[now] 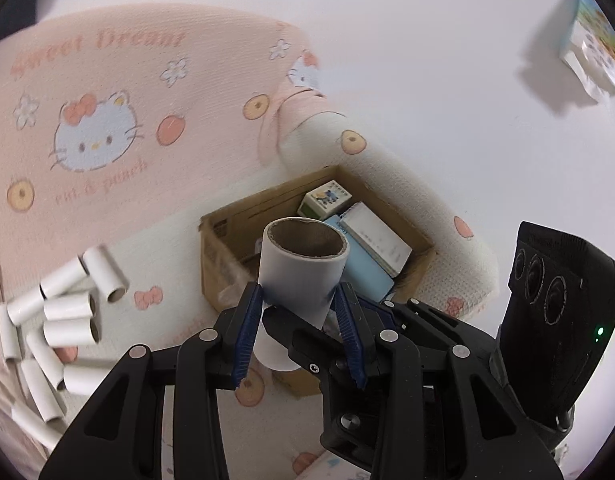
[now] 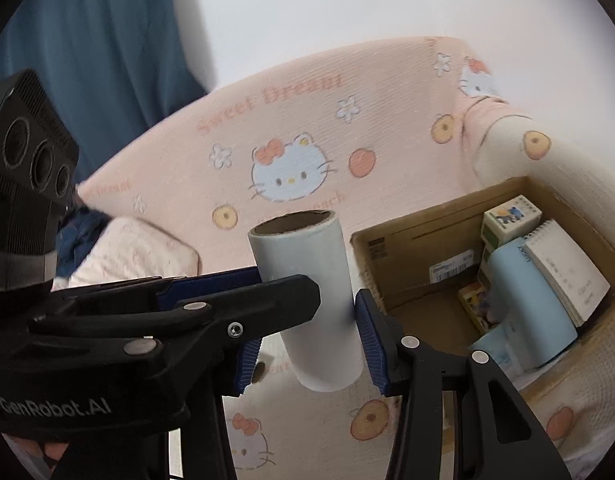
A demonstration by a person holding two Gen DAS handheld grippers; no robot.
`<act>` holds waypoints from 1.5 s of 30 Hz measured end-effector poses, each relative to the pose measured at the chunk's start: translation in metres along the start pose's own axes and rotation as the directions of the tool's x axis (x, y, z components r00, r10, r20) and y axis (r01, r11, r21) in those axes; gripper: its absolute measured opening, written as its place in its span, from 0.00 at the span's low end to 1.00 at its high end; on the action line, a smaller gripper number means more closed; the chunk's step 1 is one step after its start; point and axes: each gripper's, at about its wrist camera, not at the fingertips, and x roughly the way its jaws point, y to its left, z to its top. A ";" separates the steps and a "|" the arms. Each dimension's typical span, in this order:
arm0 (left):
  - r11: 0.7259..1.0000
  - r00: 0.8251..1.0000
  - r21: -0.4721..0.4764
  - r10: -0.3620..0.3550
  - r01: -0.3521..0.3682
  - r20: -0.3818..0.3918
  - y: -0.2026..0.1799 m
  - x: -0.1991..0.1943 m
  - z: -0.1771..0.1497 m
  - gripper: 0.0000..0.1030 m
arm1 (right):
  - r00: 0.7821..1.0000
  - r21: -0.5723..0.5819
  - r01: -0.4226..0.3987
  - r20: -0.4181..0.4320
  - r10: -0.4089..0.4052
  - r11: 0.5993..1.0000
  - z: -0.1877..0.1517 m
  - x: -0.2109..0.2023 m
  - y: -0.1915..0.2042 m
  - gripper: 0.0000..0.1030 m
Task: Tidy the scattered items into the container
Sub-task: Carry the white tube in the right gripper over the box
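The pink cat-print sofa [image 1: 107,128] takes up most of what I see, and everything I am sorting sits on its seat. Wedged into the corner by the armrest is my cardboard box [image 1: 215,240], open at the top. I judge that corner keeps it from sliding when things drop in. It already holds a spiral notebook [image 1: 377,236], a pale blue case [image 1: 365,270] and a small printed carton [image 1: 325,200], packed toward the armrest side, which leaves bare floor on the near side.

My left gripper [image 1: 301,312] is clamped on a white cardboard tube [image 1: 303,268], blue pads pressing its sides low down, open end pointing toward the box. My right gripper [image 2: 307,328] grips a second tube [image 2: 307,292] the same way — held about upright, well short of the box rim, which lies to its right. Gripping across the middle should keep the thin walls from crushing, I think.

Off to my left, a heap of more white tubes [image 1: 59,320] lies loose on the cushion, so the job is far from finished. Next I would carry both tubes over that free near side and let go there — too early and they roll off the seat.
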 end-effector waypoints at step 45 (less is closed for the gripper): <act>0.993 0.958 -0.097 -0.097 0.073 -0.270 0.007 0.149 0.046 0.48 | 0.948 0.170 0.064 -0.318 -0.007 0.983 0.028 0.054 -0.111 0.38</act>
